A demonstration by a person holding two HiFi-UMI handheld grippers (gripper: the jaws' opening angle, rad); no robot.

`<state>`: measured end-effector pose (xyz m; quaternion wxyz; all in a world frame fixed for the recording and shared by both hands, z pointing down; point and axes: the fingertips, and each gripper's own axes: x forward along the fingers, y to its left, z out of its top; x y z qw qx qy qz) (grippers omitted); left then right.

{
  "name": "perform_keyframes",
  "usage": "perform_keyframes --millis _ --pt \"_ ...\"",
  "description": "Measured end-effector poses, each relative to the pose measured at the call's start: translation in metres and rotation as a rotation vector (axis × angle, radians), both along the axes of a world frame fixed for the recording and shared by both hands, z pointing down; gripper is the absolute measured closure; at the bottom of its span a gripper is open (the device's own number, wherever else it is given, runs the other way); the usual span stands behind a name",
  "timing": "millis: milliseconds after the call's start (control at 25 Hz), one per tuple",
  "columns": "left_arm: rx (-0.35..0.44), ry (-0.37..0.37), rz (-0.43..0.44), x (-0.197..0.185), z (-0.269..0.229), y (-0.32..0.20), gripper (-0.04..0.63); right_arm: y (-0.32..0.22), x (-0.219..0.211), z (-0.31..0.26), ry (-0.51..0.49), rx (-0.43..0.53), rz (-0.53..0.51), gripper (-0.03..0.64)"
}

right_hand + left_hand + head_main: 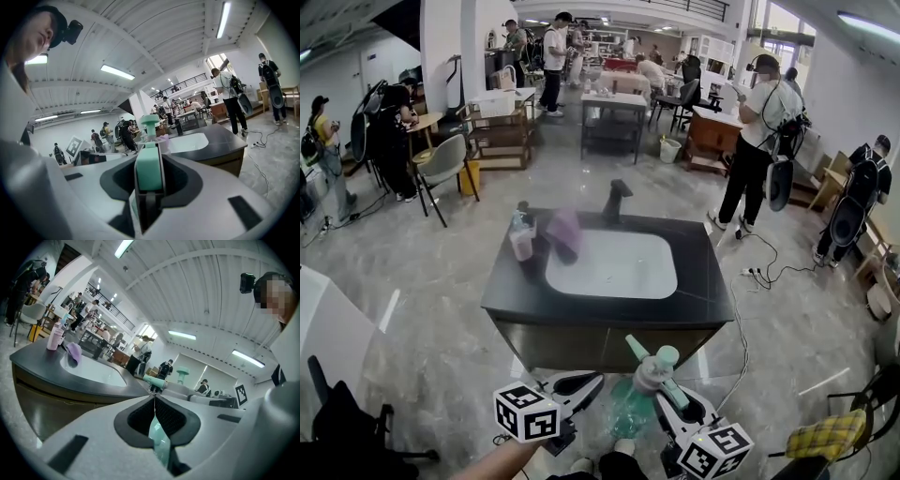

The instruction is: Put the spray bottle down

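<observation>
**Head view:** The spray bottle hangs low in the frame between the two grippers, over bare floor and short of the dark surface at 12 o'clock. It is translucent green plastic and looks light. The body will likely give if squeezed and slip if wet, so the stiff head or neck is the better hold. The right gripper holds it at 3 o'clock, and the left gripper sits at 9 o'clock. A white sink fills the surface's middle. A faucet stands at 12, with a pink bottle and a purple cloth at 10, so the front rim looks freest.

**Left gripper view:** The jaws are together with nothing clamped between them, and the bottle's green shows just beyond.

**Right gripper view:** The jaws are clamped on the bottle's mint head.
</observation>
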<state>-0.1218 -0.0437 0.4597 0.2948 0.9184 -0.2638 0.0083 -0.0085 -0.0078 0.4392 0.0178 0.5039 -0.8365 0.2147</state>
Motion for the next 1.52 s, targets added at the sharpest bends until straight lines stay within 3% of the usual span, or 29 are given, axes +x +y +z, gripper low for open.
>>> perform_keyframes --millis 240,880,1240,1520 --pt "0.009 -0.018 -0.042 0.018 -0.003 -0.045 0.588 -0.049 0.027 -0.013 -0.007 0.017 -0.023 0.502" --pt "0.054 -0.015 -0.063 0.15 -0.016 -0.155 0.587 -0.177 0.14 -0.045 0.008 0.102 -0.12 0.502" --pt "0.112 -0.004 -0.082 0.189 -0.032 -0.198 0.588 -0.225 0.175 -0.055 0.006 0.148 -0.149 0.502" --pt "0.114 -0.008 -0.073 0.193 -0.035 -0.229 0.587 -0.257 0.181 -0.054 -0.007 0.151 -0.136 0.502"
